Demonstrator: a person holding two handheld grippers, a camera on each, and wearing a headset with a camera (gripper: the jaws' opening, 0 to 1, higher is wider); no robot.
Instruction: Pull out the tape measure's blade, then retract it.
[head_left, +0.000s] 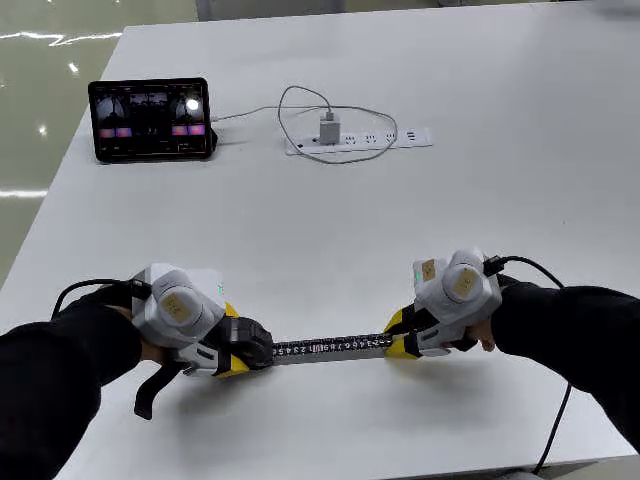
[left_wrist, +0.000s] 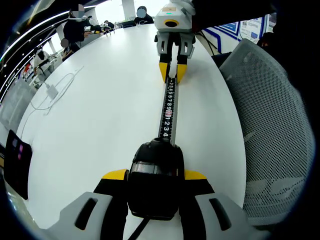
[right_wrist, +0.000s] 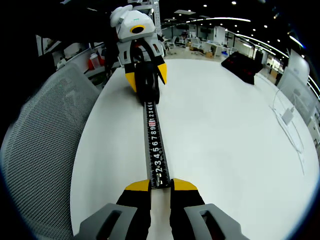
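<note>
Two grippers span the thin, likely springy blade (head_left: 330, 348): left gripper (head_left: 238, 346) clamps its rigid case (left_wrist: 156, 185), right gripper (right_wrist: 160, 186) pinches its tip.

The head view is looking down from above the near edge of the white bench (head_left: 330, 230), facing its far edge, where the black rectangular tablet (head_left: 151, 119) and the white power strip (head_left: 360, 138) are lying. The left gripper view is riding low along that near edge, close behind the black plastic tape measure case (left_wrist: 156, 182) clamped in the left gripper (left_wrist: 155, 174), and is facing the yellow-tipped right gripper (left_wrist: 172, 74). The right gripper view is facing the opposite way along the narrow numbered tape blade (right_wrist: 155, 150). Both gripper views are sharing that blade and the grey mesh chair back (left_wrist: 270, 125) beyond the near edge.
</note>
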